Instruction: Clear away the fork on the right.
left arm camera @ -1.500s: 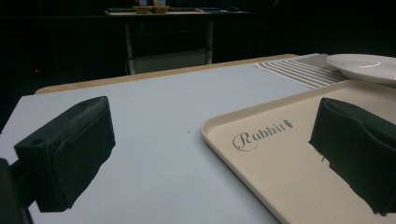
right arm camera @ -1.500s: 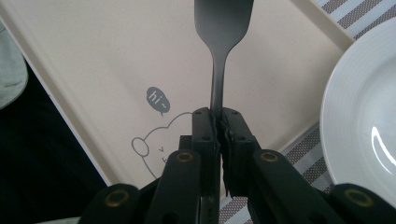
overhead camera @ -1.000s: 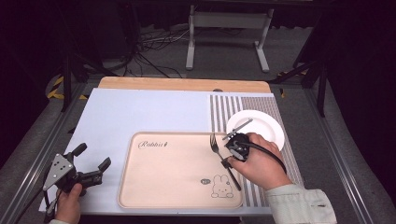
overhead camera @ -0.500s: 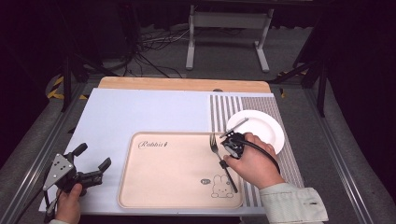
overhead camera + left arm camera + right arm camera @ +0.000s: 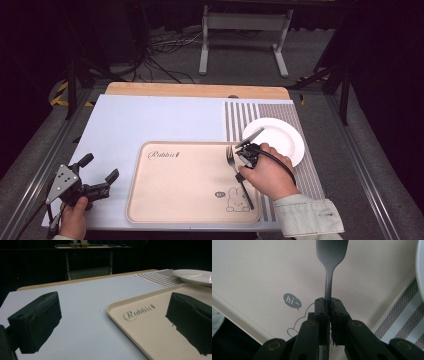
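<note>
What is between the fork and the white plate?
Nothing visible. The right gripper is shut on the fork over the tray, and the plate lies just beyond the tray's edge, with bare tray and striped mat between.

Fork (image 5: 329, 270) tines cut off by top edge, right gripper view; plate (image 5: 197, 276) cropped at right.
</note>
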The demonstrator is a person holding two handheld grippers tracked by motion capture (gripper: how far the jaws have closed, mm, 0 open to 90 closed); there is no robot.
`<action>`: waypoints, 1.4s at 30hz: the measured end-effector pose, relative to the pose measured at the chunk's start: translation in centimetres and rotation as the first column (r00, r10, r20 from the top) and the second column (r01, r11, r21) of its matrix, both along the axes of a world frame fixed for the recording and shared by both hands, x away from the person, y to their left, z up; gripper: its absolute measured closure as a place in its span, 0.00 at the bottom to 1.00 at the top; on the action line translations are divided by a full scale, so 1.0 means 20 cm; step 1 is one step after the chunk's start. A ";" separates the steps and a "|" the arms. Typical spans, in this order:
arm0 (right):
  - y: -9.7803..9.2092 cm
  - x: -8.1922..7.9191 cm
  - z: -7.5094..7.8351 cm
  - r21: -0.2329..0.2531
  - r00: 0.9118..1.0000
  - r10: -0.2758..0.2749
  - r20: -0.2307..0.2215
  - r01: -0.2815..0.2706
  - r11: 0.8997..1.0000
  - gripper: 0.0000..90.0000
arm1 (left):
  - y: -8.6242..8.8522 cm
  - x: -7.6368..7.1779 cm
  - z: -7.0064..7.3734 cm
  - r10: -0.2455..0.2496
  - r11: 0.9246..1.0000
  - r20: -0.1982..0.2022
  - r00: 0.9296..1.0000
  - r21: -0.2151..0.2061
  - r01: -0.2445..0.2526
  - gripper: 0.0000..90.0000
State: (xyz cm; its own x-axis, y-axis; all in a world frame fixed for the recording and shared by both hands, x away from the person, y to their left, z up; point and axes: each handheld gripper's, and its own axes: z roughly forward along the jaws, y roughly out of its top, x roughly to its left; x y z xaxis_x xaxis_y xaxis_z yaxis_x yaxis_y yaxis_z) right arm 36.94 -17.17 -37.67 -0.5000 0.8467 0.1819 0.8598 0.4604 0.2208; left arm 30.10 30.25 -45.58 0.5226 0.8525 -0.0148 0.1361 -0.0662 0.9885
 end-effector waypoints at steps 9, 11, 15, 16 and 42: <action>0.02 0.01 -0.06 0.011 0.999 0.004 -0.032 -0.004 1.000 0.95 | 0.00 0.00 0.00 0.000 1.000 0.001 1.000 -0.006 0.000 0.01; 0.01 0.01 -0.07 0.024 0.999 0.004 -0.037 -0.003 1.000 0.95 | 0.00 0.00 0.00 0.000 1.000 0.001 1.000 -0.008 0.000 0.01; 0.02 0.02 -0.09 0.033 0.999 -0.003 -0.048 0.004 0.999 0.95 | 0.00 0.00 0.00 -0.001 1.000 0.001 1.000 -0.007 0.001 0.01; 0.02 0.02 -0.09 0.033 0.999 -0.003 -0.048 0.004 0.999 0.95 | 0.00 0.00 0.00 -0.001 1.000 0.001 1.000 -0.007 0.001 0.01; 0.00 0.04 -0.17 0.064 0.998 -0.035 -0.061 0.039 0.997 0.88 | 0.00 0.00 0.00 -0.003 1.000 -0.003 1.000 -0.001 0.003 0.01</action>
State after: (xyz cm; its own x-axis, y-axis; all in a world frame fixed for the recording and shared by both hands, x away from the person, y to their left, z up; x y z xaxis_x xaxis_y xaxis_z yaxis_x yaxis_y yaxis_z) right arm 37.72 -17.21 -41.08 -0.4549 0.8500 0.2656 0.8887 0.4140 0.1969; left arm 30.12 30.19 -45.60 0.5253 0.8507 -0.0172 0.1390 -0.0658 0.9881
